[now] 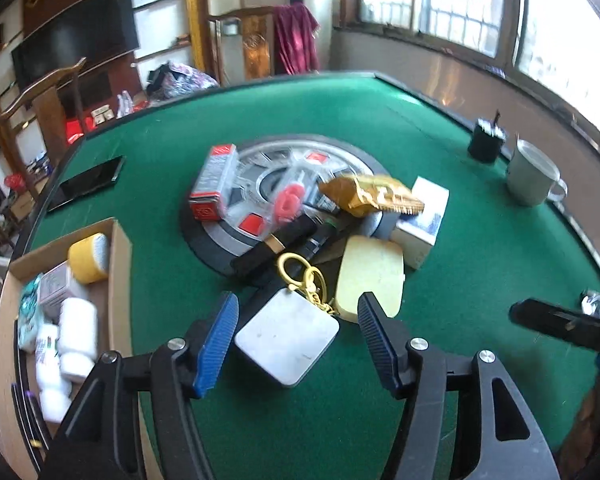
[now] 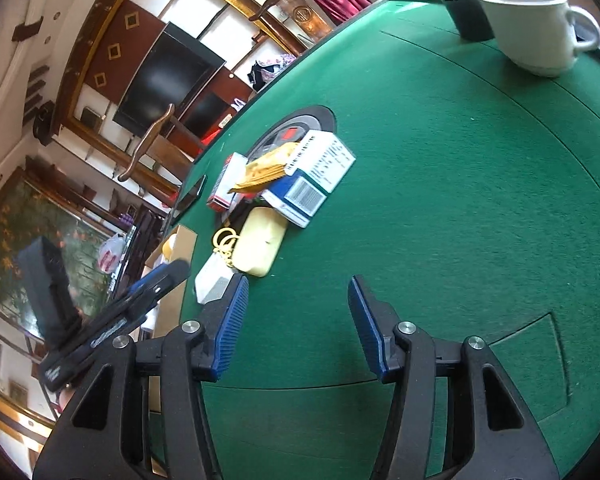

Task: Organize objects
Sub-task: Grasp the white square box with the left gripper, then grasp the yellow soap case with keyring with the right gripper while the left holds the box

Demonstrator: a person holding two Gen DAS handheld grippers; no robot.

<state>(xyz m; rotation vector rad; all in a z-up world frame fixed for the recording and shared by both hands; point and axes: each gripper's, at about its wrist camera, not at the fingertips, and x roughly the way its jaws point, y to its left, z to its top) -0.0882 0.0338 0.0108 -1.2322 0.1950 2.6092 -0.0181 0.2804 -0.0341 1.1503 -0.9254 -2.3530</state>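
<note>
A pile lies on the green table's round centre plate [image 1: 220, 240]: a red-and-grey box [image 1: 214, 182], a gold snack packet [image 1: 370, 194], a white-and-blue box [image 1: 422, 220], a black tube [image 1: 276, 246] and a pale yellow pad [image 1: 372, 280]. Nearest me is a grey square case [image 1: 288, 336] with a yellow keyring [image 1: 300, 276]. My left gripper [image 1: 298, 340] is open and straddles the case, its pads not pressing on it. My right gripper [image 2: 298, 324] is open over bare felt, right of the yellow pad [image 2: 260, 242]. A cardboard box [image 1: 120, 264] at the left holds white bottles [image 1: 76, 336] and a yellow roll [image 1: 88, 258].
A black phone [image 1: 88, 184] lies at the far left of the table. A white mug [image 1: 534, 174] and a black pot [image 1: 486, 142] stand at the far right edge. A wooden chair [image 1: 44, 88] stands beyond the table. The right gripper's finger [image 1: 560, 316] shows at the right.
</note>
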